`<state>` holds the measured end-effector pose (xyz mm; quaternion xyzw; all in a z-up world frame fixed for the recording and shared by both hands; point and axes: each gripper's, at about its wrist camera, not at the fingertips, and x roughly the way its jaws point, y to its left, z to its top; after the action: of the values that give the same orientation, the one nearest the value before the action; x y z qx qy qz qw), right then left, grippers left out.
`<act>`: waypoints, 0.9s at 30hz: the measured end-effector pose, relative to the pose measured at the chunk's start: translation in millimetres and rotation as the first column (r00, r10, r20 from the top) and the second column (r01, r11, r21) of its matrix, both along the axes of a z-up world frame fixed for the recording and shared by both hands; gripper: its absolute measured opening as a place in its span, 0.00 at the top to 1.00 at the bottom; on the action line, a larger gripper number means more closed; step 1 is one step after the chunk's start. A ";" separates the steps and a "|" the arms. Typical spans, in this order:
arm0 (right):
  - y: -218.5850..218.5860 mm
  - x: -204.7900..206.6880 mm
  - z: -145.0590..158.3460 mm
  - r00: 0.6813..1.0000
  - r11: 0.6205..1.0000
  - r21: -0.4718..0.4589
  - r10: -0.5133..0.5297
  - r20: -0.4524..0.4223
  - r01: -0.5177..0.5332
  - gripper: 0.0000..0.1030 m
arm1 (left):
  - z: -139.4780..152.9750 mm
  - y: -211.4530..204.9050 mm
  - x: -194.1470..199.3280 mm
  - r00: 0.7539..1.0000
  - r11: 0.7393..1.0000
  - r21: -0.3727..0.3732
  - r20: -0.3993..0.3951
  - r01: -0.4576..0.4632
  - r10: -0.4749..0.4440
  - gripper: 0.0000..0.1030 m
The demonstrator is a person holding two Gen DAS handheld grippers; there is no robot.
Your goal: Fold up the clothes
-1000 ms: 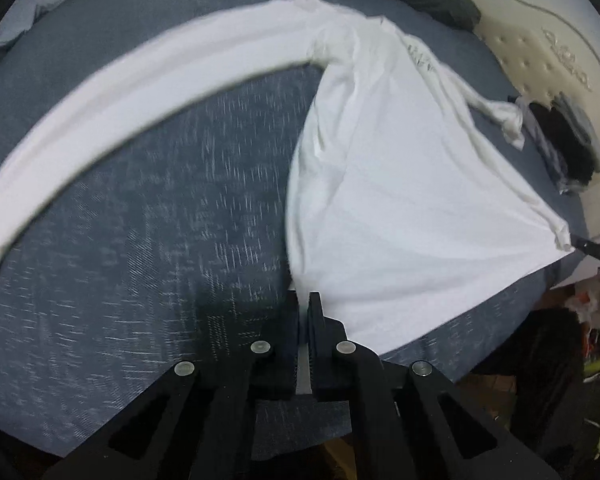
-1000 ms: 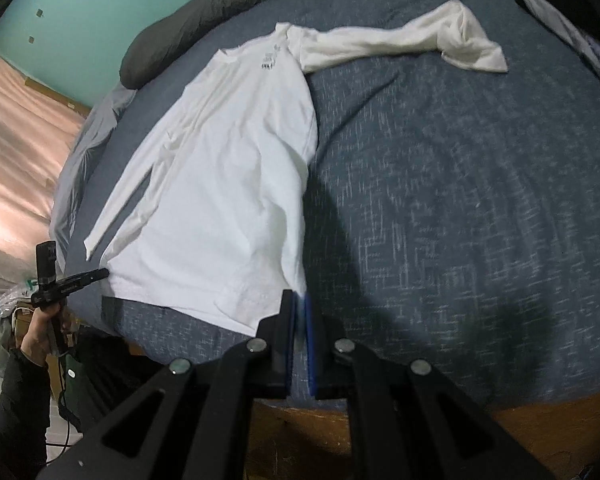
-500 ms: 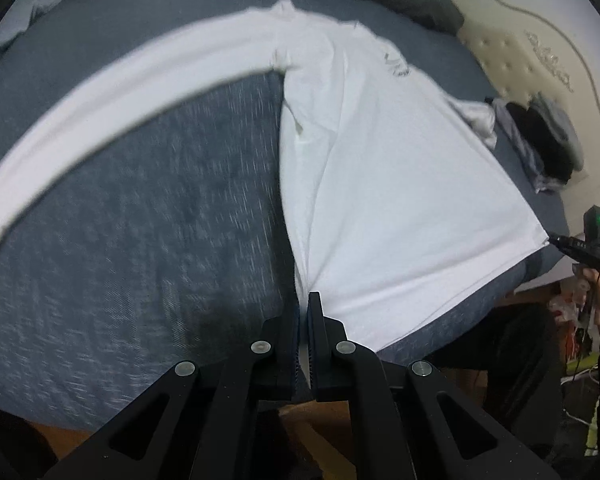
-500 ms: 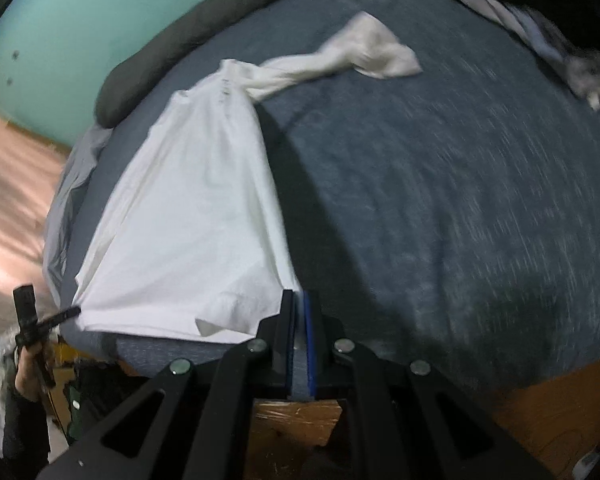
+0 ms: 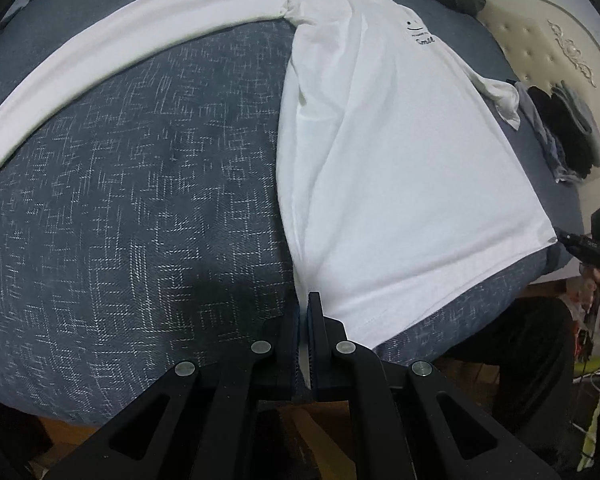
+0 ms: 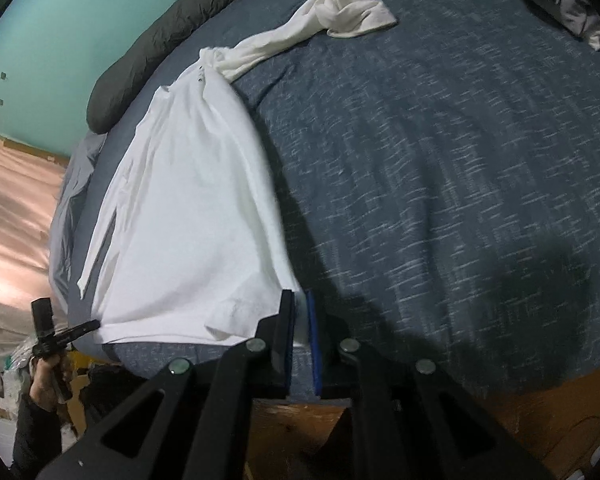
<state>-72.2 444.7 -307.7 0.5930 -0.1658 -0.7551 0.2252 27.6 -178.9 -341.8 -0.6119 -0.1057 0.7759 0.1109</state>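
On the blue-grey flecked bed (image 5: pixel 140 200), a white long-sleeved shirt (image 5: pixel 400 168) lies spread flat, chest up, with its hem near the bed's near edge. The small dark print (image 5: pixel 420 34) on the chest shows in the left wrist view. Its 1 sleeve (image 5: pixel 112 52) stretches in a long arc across the cover, while the other sleeve (image 6: pixel 332 20) lies bunched and twisted toward the far side.

The left claw (image 5: pixel 306 304) has its fingers pressed together on 1 bottom corner of the shirt, a strip of white cloth showing between them. The right claw (image 6: pixel 298 300) sits at the opposite hem corner; its jaws have just been opening, and a narrow gap now shows between the blue pads, with the white corner between them and folded loosely beside the left finger. Whether the pads still press the cloth I cannot tell for certain; they look apart.

A dark pillow (image 6: pixel 148 52) lies along the far edge by the teal wall (image 6: pixel 60 20). Dark clothes (image 5: pixel 560 136) are heaped by a cream headboard (image 5: pixel 540 52).
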 end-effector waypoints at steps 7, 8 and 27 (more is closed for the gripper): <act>-6.1 -2.8 4.0 1.000 0.999 0.037 -0.005 0.000 0.005 0.67 | -4.5 -7.4 2.5 0.999 0.999 0.012 0.015 -0.034 0.034 0.94; -6.4 -2.6 3.6 1.000 0.999 0.041 -0.004 0.000 0.004 0.66 | -2.8 -7.8 3.2 0.999 0.999 0.011 0.010 -0.036 0.035 0.94; -12.5 -0.8 5.7 1.000 0.999 0.025 -0.023 0.009 0.023 0.66 | -13.9 3.0 -23.3 0.996 0.997 -0.040 0.051 -0.071 0.073 0.81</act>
<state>-73.0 432.1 -302.0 0.5972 -0.1641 -0.7570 0.2082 4.3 -175.9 -355.7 -0.6299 -0.1160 0.7649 0.0684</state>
